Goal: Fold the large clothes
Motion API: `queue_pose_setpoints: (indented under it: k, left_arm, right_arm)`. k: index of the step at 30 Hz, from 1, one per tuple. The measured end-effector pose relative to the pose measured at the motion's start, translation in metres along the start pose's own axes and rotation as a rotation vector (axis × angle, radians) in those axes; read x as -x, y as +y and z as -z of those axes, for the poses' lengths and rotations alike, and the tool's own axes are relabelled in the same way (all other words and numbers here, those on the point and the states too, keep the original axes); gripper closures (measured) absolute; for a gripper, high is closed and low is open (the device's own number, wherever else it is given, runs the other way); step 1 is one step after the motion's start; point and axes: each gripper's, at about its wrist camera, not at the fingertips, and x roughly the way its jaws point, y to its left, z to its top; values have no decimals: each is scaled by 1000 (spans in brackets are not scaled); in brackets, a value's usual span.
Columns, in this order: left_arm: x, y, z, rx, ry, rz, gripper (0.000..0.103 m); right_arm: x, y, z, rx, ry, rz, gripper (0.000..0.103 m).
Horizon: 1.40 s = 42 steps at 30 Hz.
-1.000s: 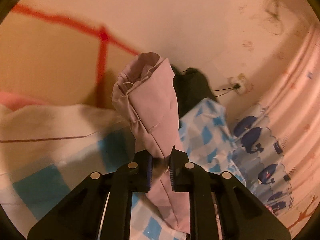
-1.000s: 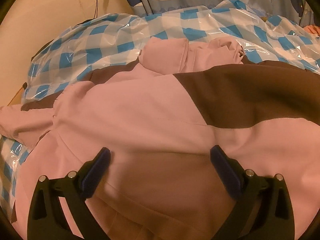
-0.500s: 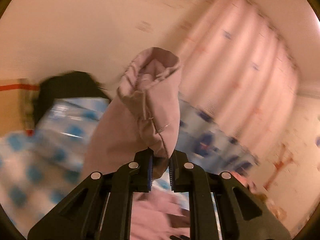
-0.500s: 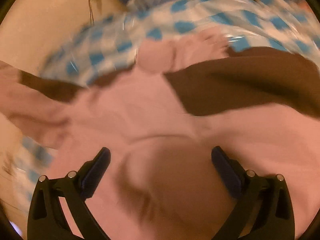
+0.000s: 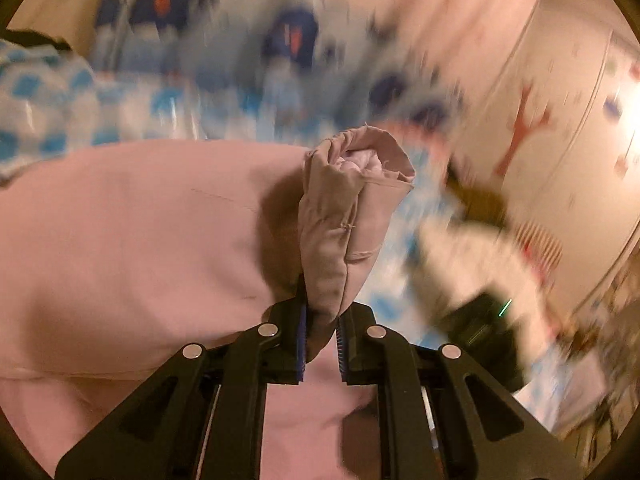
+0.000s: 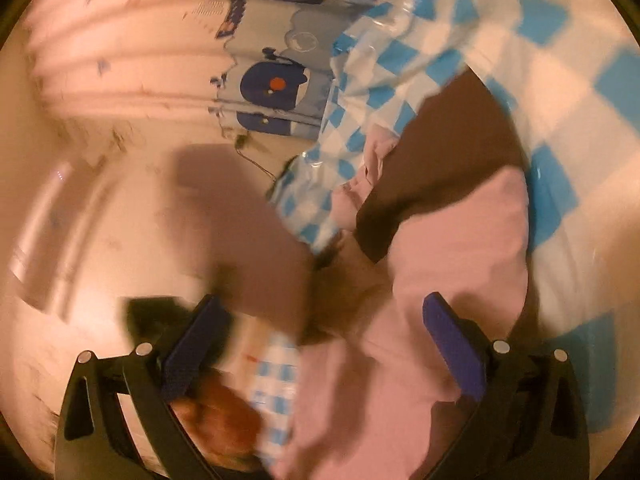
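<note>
The garment is a large pink top [image 5: 132,236] with a dark brown panel [image 6: 436,160]. My left gripper [image 5: 322,338] is shut on the pink sleeve cuff [image 5: 352,200], which stands up from the jaws above the pink body. My right gripper [image 6: 320,344] is open and empty, its jaws wide apart over the edge of the pink cloth [image 6: 452,256]. Both views are motion-blurred.
The garment lies on a blue-and-white checked plastic sheet [image 6: 568,92]. A curtain with blue whale prints [image 6: 276,80] hangs behind, with a pale wall [image 6: 120,200] beside it. A blurred dark object [image 5: 476,328] shows at the right of the left wrist view.
My left gripper has swung the cuff across over the pink body. My right gripper has rotated sharply and pulled toward the garment's edge, still open.
</note>
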Motion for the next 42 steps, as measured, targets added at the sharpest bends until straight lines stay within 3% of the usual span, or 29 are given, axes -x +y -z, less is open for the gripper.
queue_pose_setpoints:
  k: [4, 6, 10, 16, 17, 18, 19, 20, 22, 24, 27, 30, 32, 34, 35, 36, 37, 40, 41, 42]
  left_arm:
    - [-48, 1, 35, -99, 168, -77, 86]
    - [-56, -3, 44, -149, 199, -52, 78]
    - [-49, -16, 50, -229, 206, -28, 72]
    - [-47, -20, 44, -280, 267, -42, 68]
    - [-42, -21, 45, -289, 277, -35, 63]
    - [-28, -22, 47, -308, 286, -27, 62]
    - [-17, -24, 48, -332, 279, -34, 62]
    - [2, -23, 49, -362, 255, -52, 61]
    - [33, -12, 45, -370, 209, -78, 53]
    - [69, 18, 29, -322, 133, -162, 48]
    - [108, 78, -1, -149, 28, -255, 47]
    - [141, 130, -19, 29, -87, -247, 44]
    - [144, 155, -21, 90, -114, -248, 41]
    - [120, 191, -15, 176, -23, -255, 40]
    - [93, 219, -2, 241, 86, -261, 41]
    - [77, 232, 9, 267, 147, -261, 46]
    - [63, 240, 21, 265, 194, -278, 46]
    - [61, 224, 27, 183, 210, -356, 46]
    - [65, 215, 23, 161, 203, -370, 45]
    - [74, 200, 17, 114, 177, -367, 45]
  right_arm:
    - [-1, -29, 0, -88, -5, -53, 5]
    - [0, -33, -5, -113, -8, -76, 5]
    - [-11, -16, -19, -64, 6, -54, 5]
    - [-64, 6, -24, 58, 99, 178, 6]
    - [-69, 9, -24, 88, 94, 215, 10]
    - [-71, 11, -25, 105, 91, 241, 28]
    - [-71, 14, -25, 126, 85, 265, 48]
    - [-69, 14, -24, 132, 80, 287, 78]
    - [-68, 13, -25, 144, 92, 283, 79]
    - [-69, 17, -25, 193, 101, 316, 80]
    - [-65, 44, -31, 281, 68, 316, 82]
    - [-45, 83, -39, 366, -12, 275, 83]
    - [-39, 86, -49, 391, -16, 325, 83]
    - [-44, 61, -54, 362, 23, 410, 83]
    - [-52, 35, -53, 343, 64, 490, 82]
    - [-57, 10, -51, 302, 100, 522, 80]
    - [-59, -18, -48, 230, 136, 491, 79]
    - [-50, -30, -47, 161, 121, 420, 72]
    - [-43, -23, -46, 160, 112, 421, 60]
    - [-36, -14, -46, 173, 89, 447, 41]
